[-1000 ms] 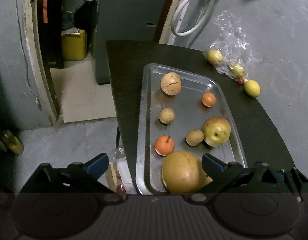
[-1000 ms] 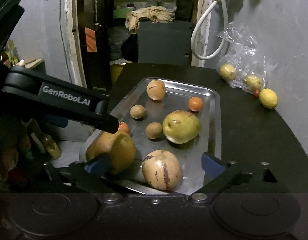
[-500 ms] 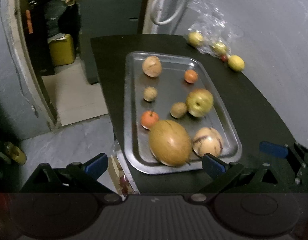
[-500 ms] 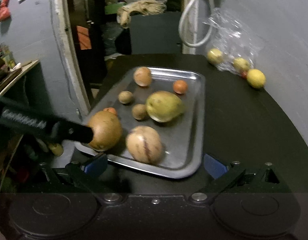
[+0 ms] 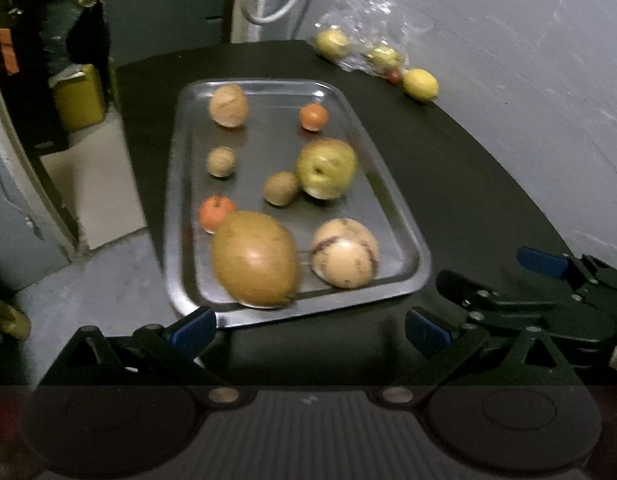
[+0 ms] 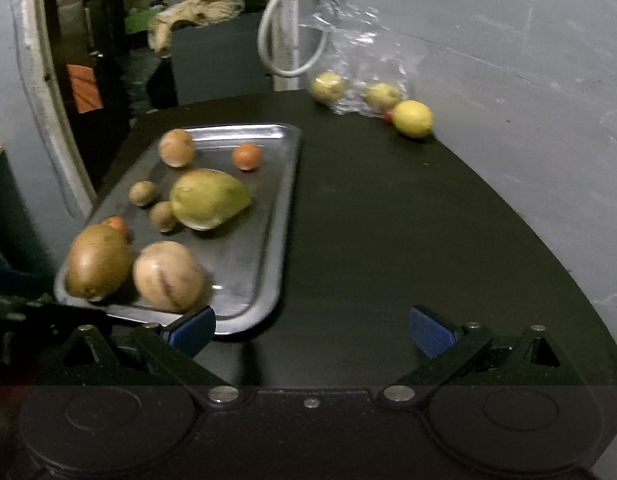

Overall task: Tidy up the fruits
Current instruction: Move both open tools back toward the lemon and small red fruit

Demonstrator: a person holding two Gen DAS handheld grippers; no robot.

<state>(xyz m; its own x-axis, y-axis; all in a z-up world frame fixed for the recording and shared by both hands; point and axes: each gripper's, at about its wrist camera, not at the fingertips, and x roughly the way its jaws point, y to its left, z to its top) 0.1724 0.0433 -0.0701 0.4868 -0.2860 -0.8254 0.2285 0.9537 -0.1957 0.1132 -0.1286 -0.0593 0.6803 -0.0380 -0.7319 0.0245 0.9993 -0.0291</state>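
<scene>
I am holding my left gripper wide open and empty just short of the near edge of the metal tray, and my right gripper is likewise spread open with nothing between its fingers, hanging over bare dark tabletop just right of the tray. The tray is carrying most of the fruit: a big brown oval fruit at the near left, a pale striped melon-like fruit beside it, a yellow-green apple touching a kiwi, a second kiwi-like fruit, two small orange fruits, and a tan round one at the far end.

What I am judging as left to do sits well apart at the far right by the wall: a lemon lying loose on the tabletop, a tiny red fruit just beside it, and two yellowish fruits partly inside a crumpled clear plastic bag.

The lemon is looking like the easiest pick: firm, light, with a waxy rind that may be slipping, so I am planning to close across its middle, not its tapered ends, since it could be rolling away on the smooth top. The bagged fruits are trickier, because the thin film will be sliding and bunching between my pads. The red one is small and probably soft, needing a gentle pinch.
</scene>
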